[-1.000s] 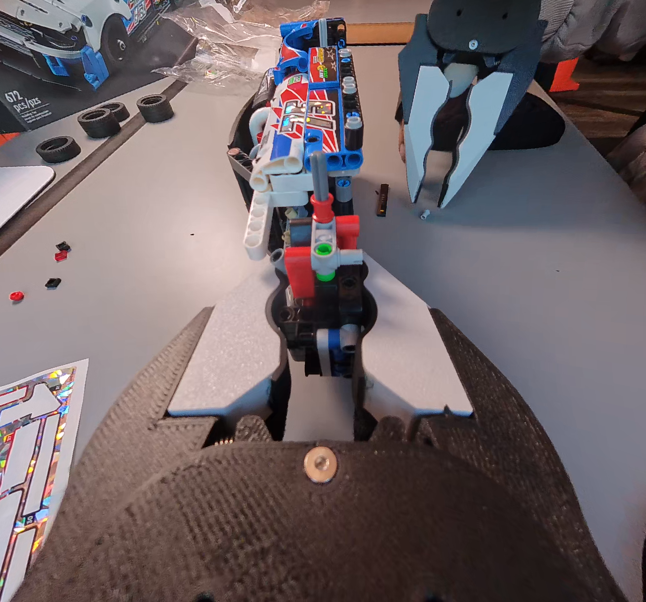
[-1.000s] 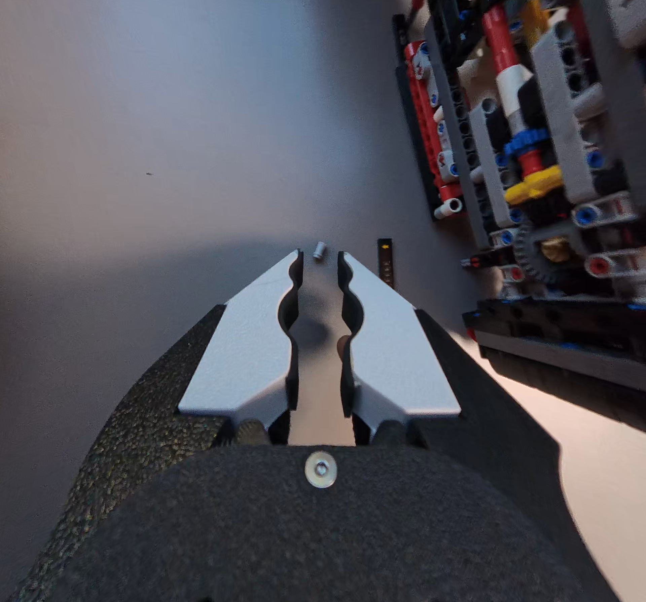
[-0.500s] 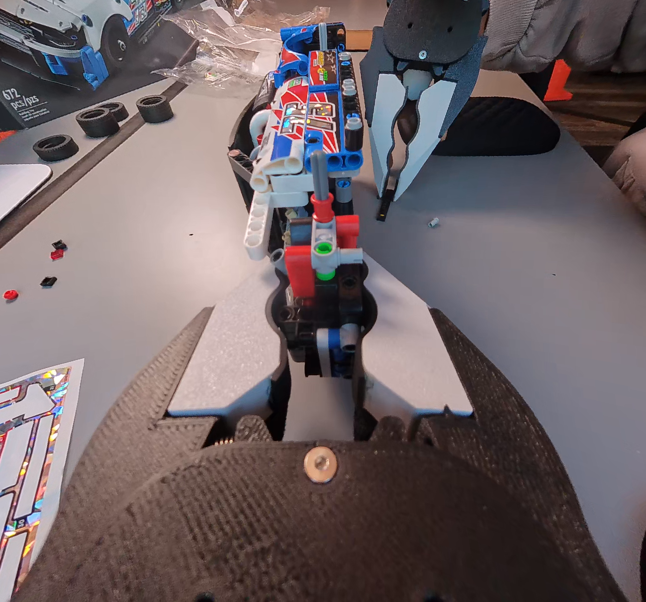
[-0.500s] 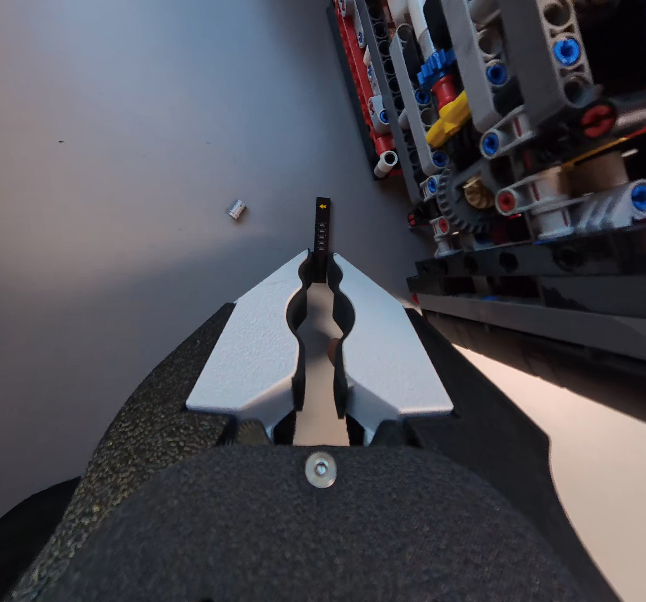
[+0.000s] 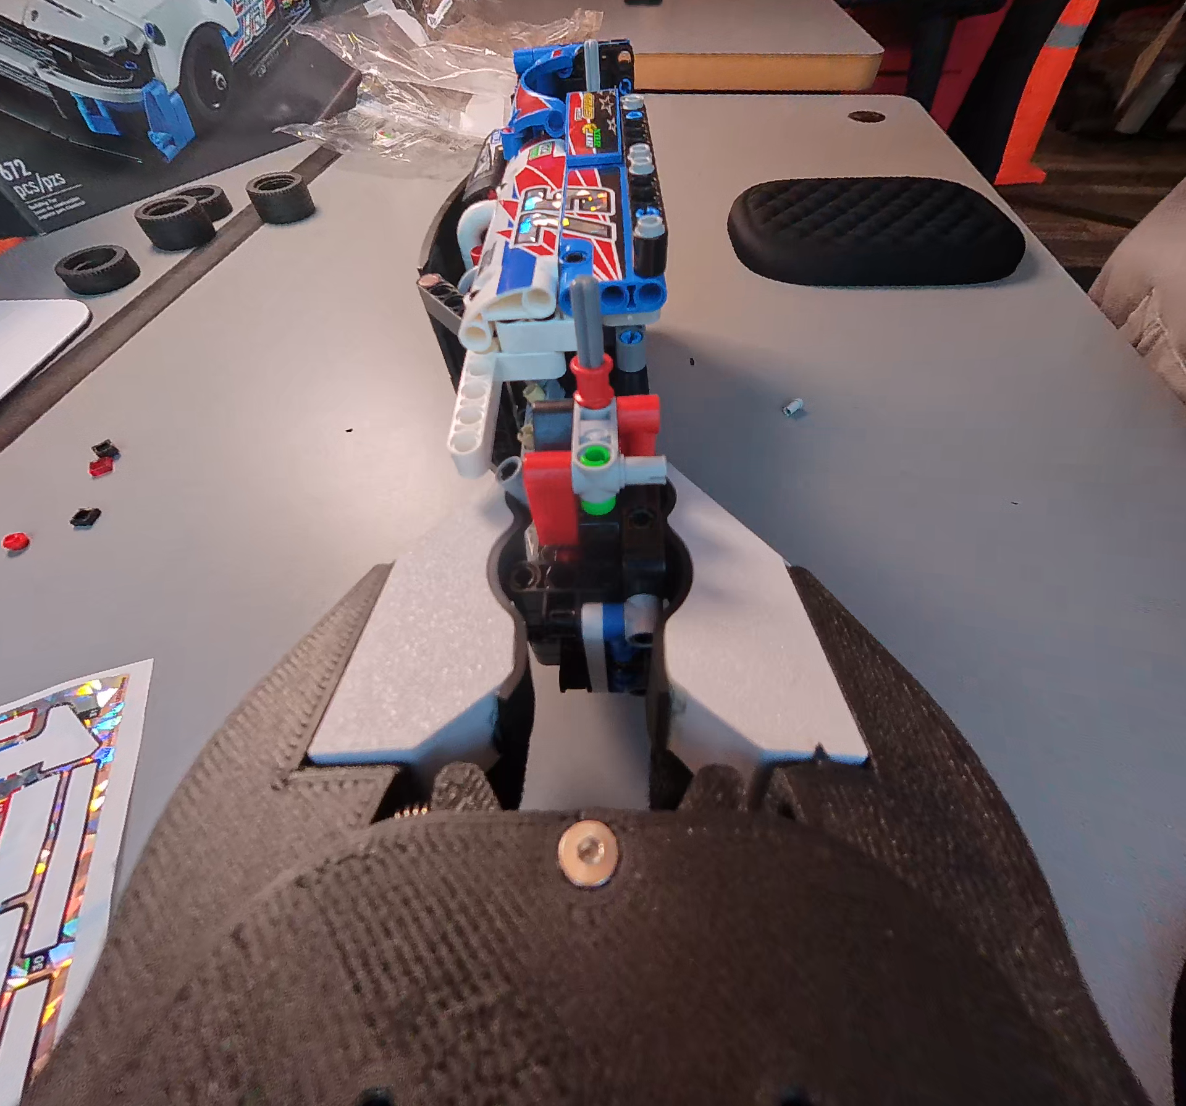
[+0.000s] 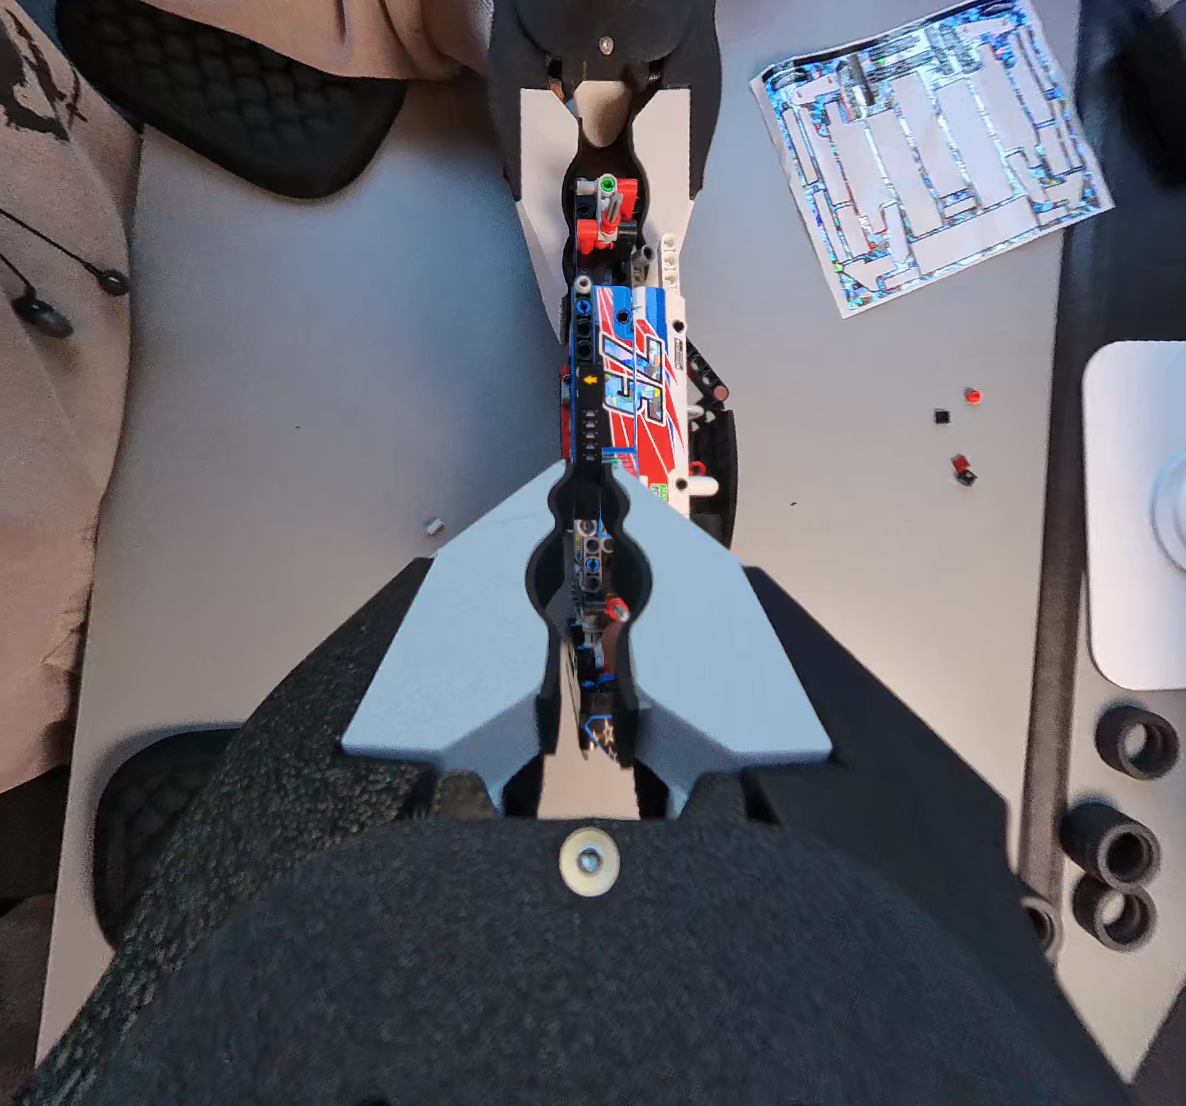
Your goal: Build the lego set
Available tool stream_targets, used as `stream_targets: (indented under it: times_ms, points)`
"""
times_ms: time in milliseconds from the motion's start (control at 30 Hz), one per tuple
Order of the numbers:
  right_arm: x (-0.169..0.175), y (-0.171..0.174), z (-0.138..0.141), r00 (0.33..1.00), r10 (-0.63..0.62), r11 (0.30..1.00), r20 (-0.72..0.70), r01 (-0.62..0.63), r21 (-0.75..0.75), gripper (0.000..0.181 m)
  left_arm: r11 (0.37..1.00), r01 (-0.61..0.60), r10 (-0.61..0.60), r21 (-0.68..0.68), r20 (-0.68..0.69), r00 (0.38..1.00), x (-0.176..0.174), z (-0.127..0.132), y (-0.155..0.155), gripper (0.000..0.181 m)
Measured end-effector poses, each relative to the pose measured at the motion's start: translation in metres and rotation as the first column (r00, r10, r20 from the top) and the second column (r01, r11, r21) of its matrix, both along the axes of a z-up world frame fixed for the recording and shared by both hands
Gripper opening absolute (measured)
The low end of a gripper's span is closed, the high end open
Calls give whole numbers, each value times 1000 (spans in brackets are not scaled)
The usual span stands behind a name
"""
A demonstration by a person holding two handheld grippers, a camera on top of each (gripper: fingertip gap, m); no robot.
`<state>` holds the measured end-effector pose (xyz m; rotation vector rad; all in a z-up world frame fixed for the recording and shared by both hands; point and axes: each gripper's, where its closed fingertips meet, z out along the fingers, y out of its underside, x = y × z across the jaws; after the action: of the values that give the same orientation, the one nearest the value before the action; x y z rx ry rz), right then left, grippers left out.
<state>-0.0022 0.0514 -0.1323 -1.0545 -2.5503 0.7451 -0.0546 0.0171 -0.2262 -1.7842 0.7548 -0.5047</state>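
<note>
The left gripper [image 5: 593, 600] is clamped on the near end of the lego car [image 5: 565, 228], which stands on its side on the grey bench [image 5: 898, 497]. The right gripper [image 6: 589, 478] hangs above the car, pinching a thin black strip [image 6: 589, 420] that points along the car's upturned black edge; whether the strip touches the car cannot be told. A small grey pin [image 5: 794, 407] lies on the bench well to the car's right. Loose black tyres [image 5: 173, 221], a foil sticker sheet [image 6: 924, 144], the set's box [image 5: 128, 48] and crumpled plastic bags [image 5: 417, 67] sit around it.
</note>
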Motion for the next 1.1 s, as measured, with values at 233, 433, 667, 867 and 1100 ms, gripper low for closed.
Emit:
stream_targets:
  times_ms: [233, 433, 667, 867, 1100]
  points:
    - [-1, 1, -16, 996, 33, 999, 86, -34, 2, 4, 1000, 3, -3, -1, 8, 1000, 0, 0, 0, 34]
    - [1, 6, -25, 993, 33, 998, 114, -38, 48, 5, 1000, 2, -2, 0, 6, 1000, 0, 0, 0, 34]
    - [1, 6, -25, 992, 30, 998, 123, -37, 52, 5, 1000, 3, -3, 0, 4, 1000, 0, 0, 0, 33]
    - [1, 6, -25, 990, 14, 999, 141, -19, 35, 5, 1000, 3, -3, -8, 11, 1000, -1, 0, 1, 33]
    - [0, 7, -26, 987, -28, 1000, 158, 28, 4, 5, 1000, 4, -3, -22, 34, 999, -1, 0, 2, 33]
